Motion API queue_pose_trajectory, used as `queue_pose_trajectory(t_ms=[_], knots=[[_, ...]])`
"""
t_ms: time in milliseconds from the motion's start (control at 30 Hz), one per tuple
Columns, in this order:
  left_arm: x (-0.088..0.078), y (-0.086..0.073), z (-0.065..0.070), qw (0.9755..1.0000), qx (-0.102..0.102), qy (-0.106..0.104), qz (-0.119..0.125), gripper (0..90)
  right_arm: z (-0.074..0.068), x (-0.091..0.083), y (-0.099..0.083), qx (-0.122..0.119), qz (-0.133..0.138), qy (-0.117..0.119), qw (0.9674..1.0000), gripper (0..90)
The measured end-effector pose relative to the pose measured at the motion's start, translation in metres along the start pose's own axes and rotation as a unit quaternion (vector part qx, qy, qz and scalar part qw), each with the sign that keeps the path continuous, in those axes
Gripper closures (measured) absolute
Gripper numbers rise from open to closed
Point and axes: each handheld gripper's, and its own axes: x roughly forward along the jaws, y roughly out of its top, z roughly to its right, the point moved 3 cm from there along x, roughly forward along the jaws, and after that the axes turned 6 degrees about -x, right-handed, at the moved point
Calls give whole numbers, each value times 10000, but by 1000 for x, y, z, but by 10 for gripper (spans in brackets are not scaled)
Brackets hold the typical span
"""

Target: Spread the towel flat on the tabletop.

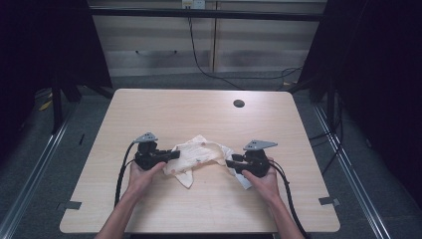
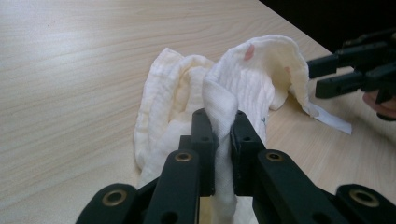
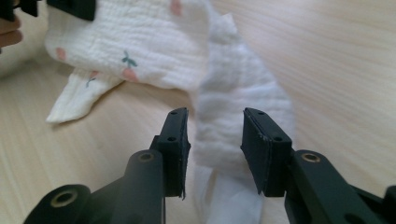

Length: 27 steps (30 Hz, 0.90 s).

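Observation:
A crumpled cream muslin cloth [image 1: 199, 154] with small pink and green prints lies on the wooden table [image 1: 199, 109] between my hands. My left gripper [image 1: 175, 154] is shut on a fold of the cloth's left end; in the left gripper view the fabric [image 2: 252, 79] stands up pinched between the jaws [image 2: 219, 119]. My right gripper [image 1: 230, 163] is at the cloth's right end. In the right gripper view its jaws [image 3: 215, 116] stand apart with a strip of the cloth [image 3: 233, 93] lying between them, the pads not pressing on it. A white label hangs off that end.
A round dark cable hole [image 1: 239, 103] sits near the table's far right. Pale cabinets [image 1: 209, 45] stand beyond the far edge, with a black cable trailing over the floor. Dark frames and curtains flank both sides of the table.

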Motion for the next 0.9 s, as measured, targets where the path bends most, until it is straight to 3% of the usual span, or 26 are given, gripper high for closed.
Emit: queue_pose_trajectory(t_ms=[267, 367, 500, 567, 600, 633, 700, 900], knots=[[6, -3, -8, 9998, -157, 31, -91, 824, -4, 21, -5, -173, -167, 54, 9997, 513], [7, -3, -9, 9998, -184, 26, -97, 819, -4, 31, -7, -289, -253, -48, 9993, 495], [5, -3, -9, 9997, -213, 12, -81, 805, -7, 34, -5, -567, -367, -315, 9972, 579], [3, -2, -8, 9998, -193, 3, -74, 792, -4, 33, -5, -520, -353, -401, 9972, 673], [1, -2, -7, 9998, -179, -14, -68, 781, -1, 33, -5, -410, -336, -362, 9979, 720], [1, -1, -7, 9999, -150, 4, -61, 781, -1, 33, -5, -410, -336, -362, 9979, 720], [-2, -1, -7, 9999, -133, -7, -60, 759, 2, 31, -5, -395, -353, -344, 9980, 815], [-10, -2, -10, 10000, -78, 28, -28, 734, 6, 21, 0, -216, -162, -219, 9994, 841]])
